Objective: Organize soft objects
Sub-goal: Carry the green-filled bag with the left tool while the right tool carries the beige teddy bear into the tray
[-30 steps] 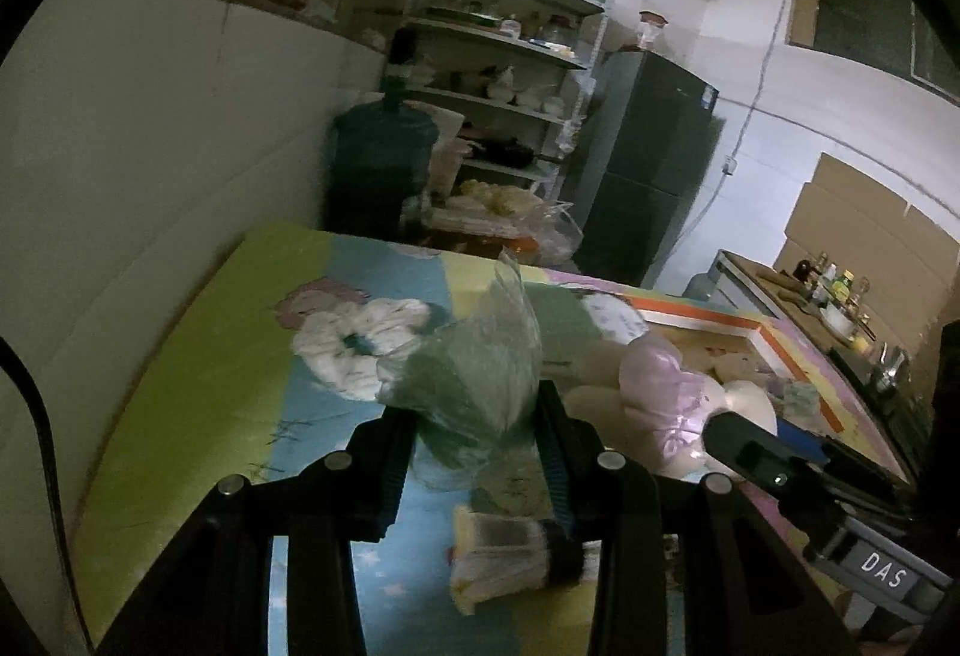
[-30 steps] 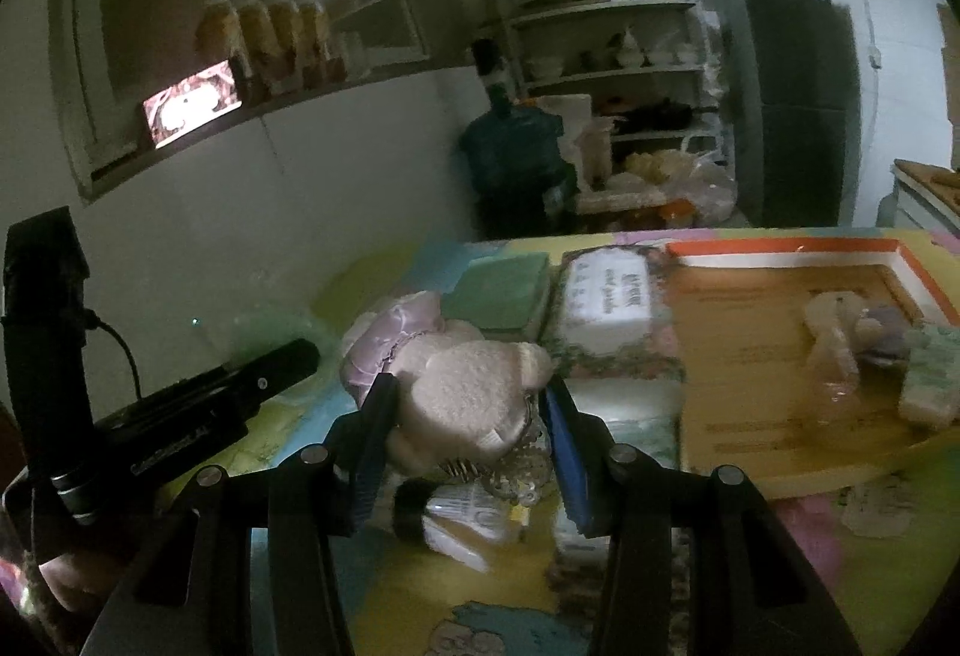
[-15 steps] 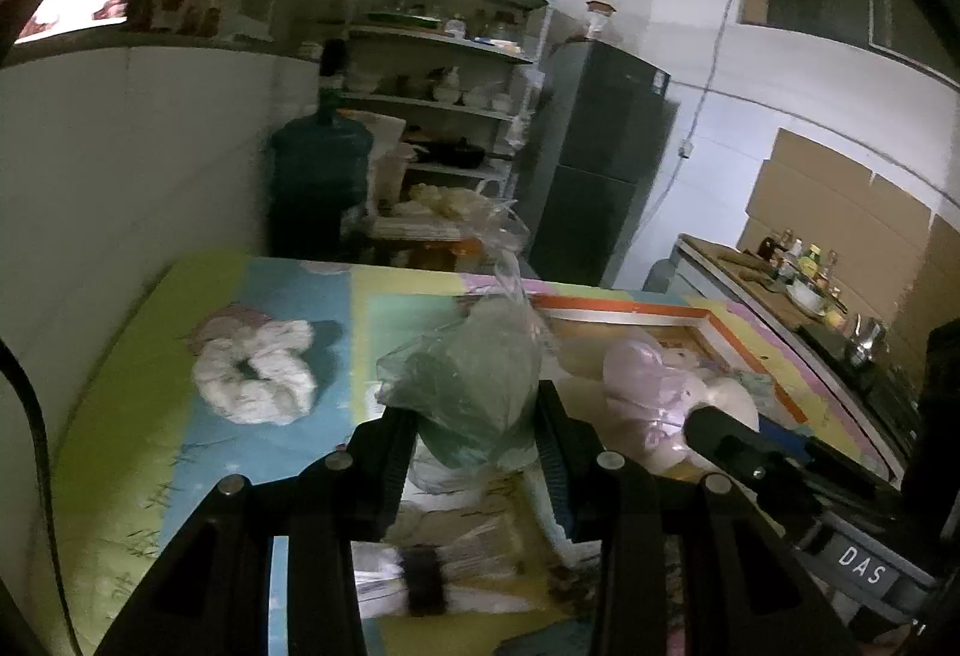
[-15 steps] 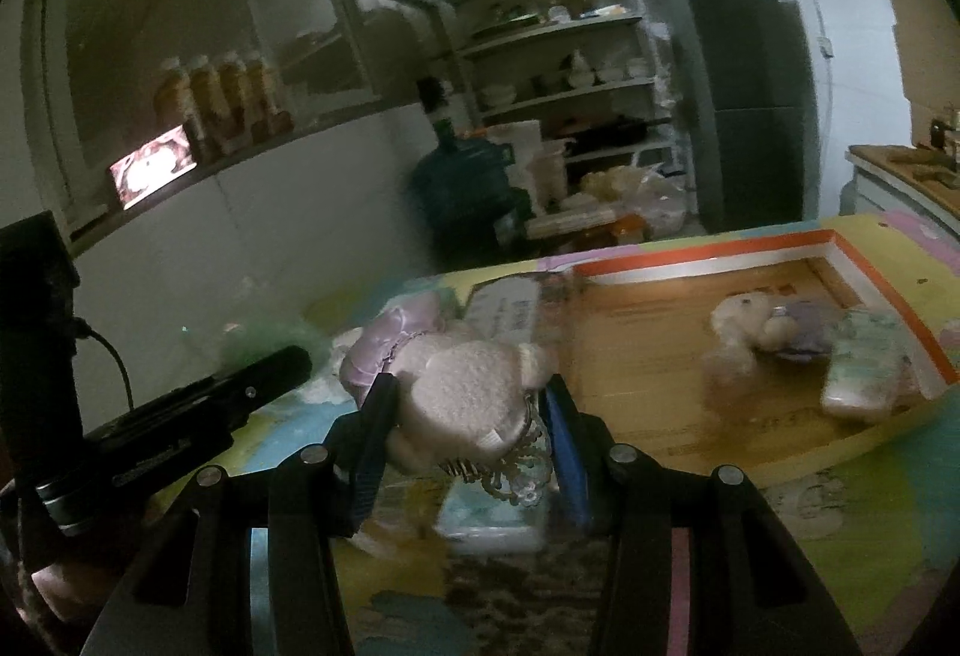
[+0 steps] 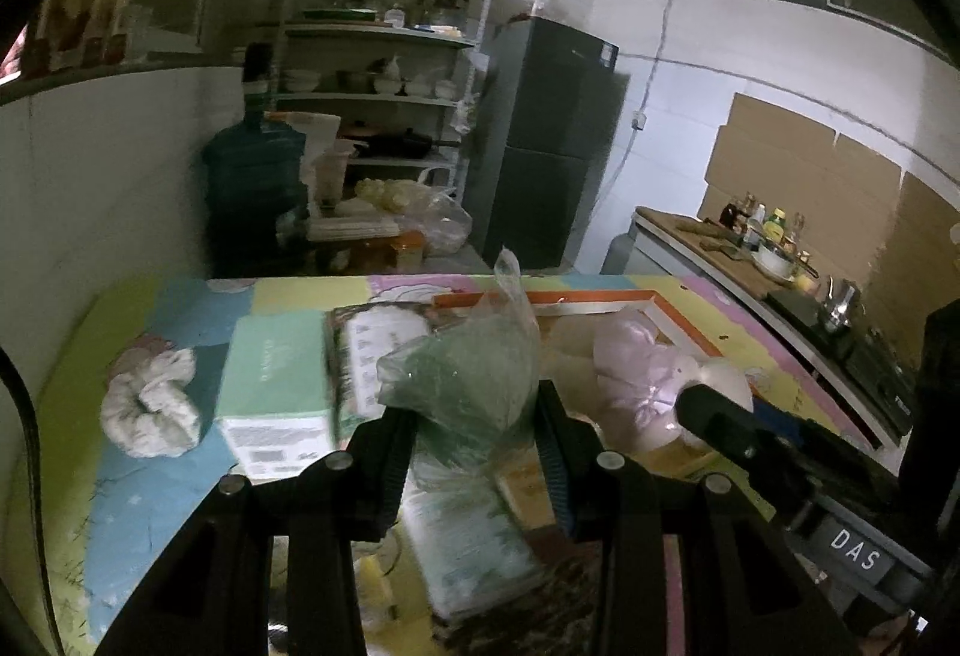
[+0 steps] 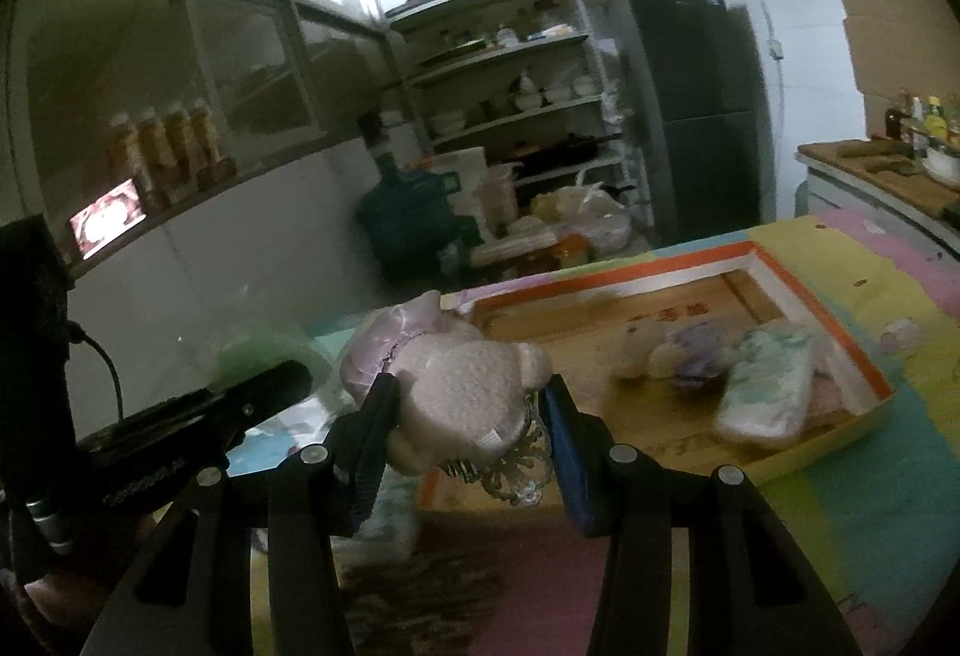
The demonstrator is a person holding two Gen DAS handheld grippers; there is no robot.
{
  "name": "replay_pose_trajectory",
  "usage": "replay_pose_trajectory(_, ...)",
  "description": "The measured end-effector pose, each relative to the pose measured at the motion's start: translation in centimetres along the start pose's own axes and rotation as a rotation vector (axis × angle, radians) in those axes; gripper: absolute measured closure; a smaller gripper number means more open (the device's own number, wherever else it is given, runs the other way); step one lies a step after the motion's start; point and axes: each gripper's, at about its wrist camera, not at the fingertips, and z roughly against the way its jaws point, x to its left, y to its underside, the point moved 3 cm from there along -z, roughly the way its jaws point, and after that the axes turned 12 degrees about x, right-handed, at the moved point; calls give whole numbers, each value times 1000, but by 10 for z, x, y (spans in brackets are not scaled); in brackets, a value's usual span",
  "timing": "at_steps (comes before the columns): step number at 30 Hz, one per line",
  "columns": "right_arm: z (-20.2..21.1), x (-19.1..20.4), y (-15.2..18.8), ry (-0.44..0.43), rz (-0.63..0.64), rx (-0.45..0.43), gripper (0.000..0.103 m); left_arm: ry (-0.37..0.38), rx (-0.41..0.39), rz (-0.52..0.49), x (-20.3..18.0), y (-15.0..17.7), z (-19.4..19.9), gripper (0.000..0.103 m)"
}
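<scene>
The only lettering I can make out is "DAS", white on a grey tag on the right gripper (image 5: 714, 416) body, seen from the left wrist. There is print on the green box (image 5: 273, 386), the tissue pack (image 5: 378, 350) and the tray (image 6: 678, 308) floor, all too blurred to read.

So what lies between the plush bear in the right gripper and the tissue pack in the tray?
In the right wrist view, between the plush bear and the tissue pack lies bare tray floor, then a small plush toy beside the pack.
</scene>
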Motion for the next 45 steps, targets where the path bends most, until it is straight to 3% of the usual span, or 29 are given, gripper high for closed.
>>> replay_pose_trajectory(19, 8, -80, -45, 110, -28, -63, 53, 53, 62, -68, -63, -55, -64, 64)
replay_pose_trajectory(36, -47, -142, -93, 78, -21, 70, 53, 58, 193, -8, -78, -86, -141, 64)
replay_pose_trajectory(45, -91, -158, -95, 71, -35, 167, 53, 61, 279, 34, -69, -85, -176, 64)
